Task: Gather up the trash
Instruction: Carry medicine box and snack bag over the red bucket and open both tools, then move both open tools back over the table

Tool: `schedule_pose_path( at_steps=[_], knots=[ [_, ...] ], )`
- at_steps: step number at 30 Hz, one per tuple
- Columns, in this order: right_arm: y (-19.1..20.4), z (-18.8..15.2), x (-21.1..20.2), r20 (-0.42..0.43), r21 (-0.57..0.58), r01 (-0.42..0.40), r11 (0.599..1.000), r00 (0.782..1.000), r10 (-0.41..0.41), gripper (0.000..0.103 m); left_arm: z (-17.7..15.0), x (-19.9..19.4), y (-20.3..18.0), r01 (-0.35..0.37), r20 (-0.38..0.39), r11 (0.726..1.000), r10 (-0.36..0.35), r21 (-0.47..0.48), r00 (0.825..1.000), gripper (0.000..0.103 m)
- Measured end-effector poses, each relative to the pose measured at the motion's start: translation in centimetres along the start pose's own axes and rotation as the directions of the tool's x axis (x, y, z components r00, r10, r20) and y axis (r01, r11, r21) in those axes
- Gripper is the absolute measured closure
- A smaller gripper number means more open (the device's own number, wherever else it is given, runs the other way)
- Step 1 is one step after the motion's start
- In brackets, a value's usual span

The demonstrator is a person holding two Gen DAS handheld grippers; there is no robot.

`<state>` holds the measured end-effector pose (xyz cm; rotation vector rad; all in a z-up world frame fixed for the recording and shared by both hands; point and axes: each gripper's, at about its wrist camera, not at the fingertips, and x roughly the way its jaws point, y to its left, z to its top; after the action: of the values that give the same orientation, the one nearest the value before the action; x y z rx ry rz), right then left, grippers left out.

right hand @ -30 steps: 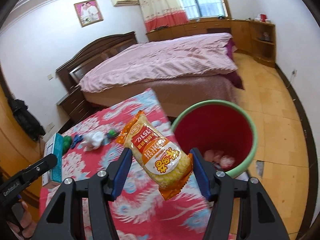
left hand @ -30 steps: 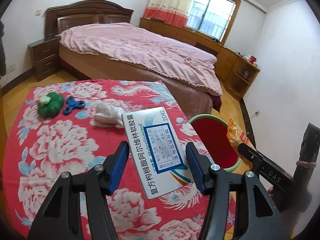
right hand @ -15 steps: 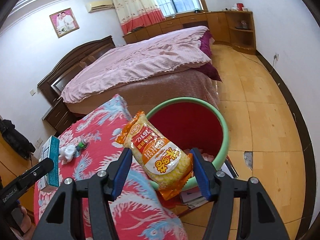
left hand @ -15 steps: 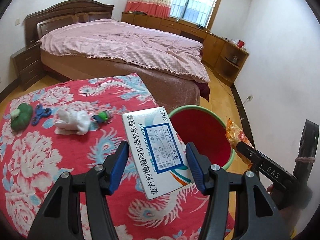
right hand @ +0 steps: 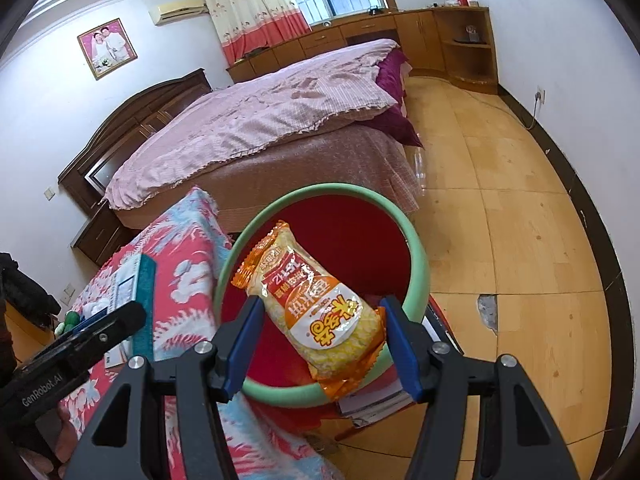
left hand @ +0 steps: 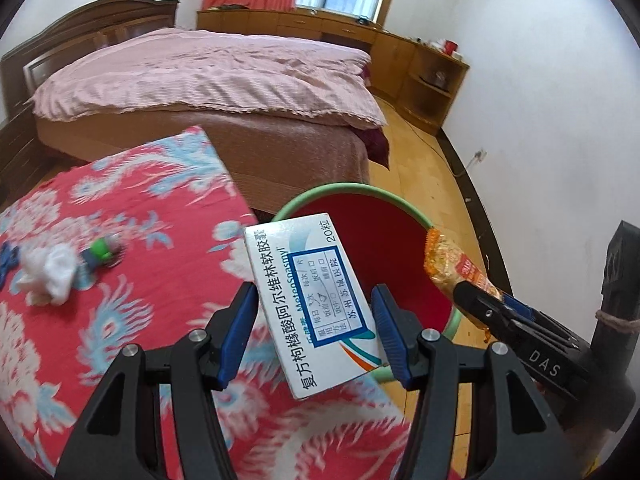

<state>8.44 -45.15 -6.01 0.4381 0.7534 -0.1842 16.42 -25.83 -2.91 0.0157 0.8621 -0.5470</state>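
- While the crumpled tissue (left hand: 48, 274) is lying on the table (left hand: 132, 312) at the far left, we are gripping the white medicine box (left hand: 310, 308) in the left tool (left hand: 314, 334), its fingers clamped on both sides, at the table's edge.
- We are hanging the orange snack packet (right hand: 316, 320), pinched in the right tool (right hand: 320, 342), over the red bin (right hand: 344, 240) with the green rim, beside the table.

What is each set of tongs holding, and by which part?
Left tongs grip a white medicine box across its long sides, near its lower end. Right tongs pinch an orange snack packet across its lower half.
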Motion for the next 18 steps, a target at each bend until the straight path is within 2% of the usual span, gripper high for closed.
schedule_pose_path(
  at_steps=[4, 10, 12, 14, 18],
  knots=[
    [-0.7, 0.4, 1.6, -0.016, 0.012, 0.003, 1.0, 1.0, -0.003, 0.04, 0.7, 1.6, -1.0, -0.009, 0.009, 0.999, 0.009, 0.044, 1.0, 0.043],
    [-1.2, 0.6, 3.6, -0.042, 0.006, 0.016, 1.0, 0.999, -0.016, 0.038, 1.6, 3.6, -1.0, -0.013, -0.008, 0.999, 0.013, 0.048, 1.0, 0.043],
    [-1.2, 0.7, 3.8, -0.038, 0.006, 0.014, 1.0, 0.999, -0.014, 0.037, 1.7, 4.0, -1.0, -0.024, -0.01, 0.998, 0.024, 0.059, 1.0, 0.043],
    [-1.3, 0.8, 3.8, -0.028, 0.005, 0.016, 1.0, 0.999, -0.016, 0.031, 1.8, 4.4, -1.2, -0.04, -0.019, 0.996, 0.041, 0.075, 0.999, 0.043],
    [-1.3, 0.7, 3.4, -0.022, 0.014, 0.011, 1.0, 1.0, -0.011, 0.03, 2.1, 4.6, -1.3, -0.024, -0.019, 0.997, 0.026, 0.072, 0.999, 0.043]
  ],
)
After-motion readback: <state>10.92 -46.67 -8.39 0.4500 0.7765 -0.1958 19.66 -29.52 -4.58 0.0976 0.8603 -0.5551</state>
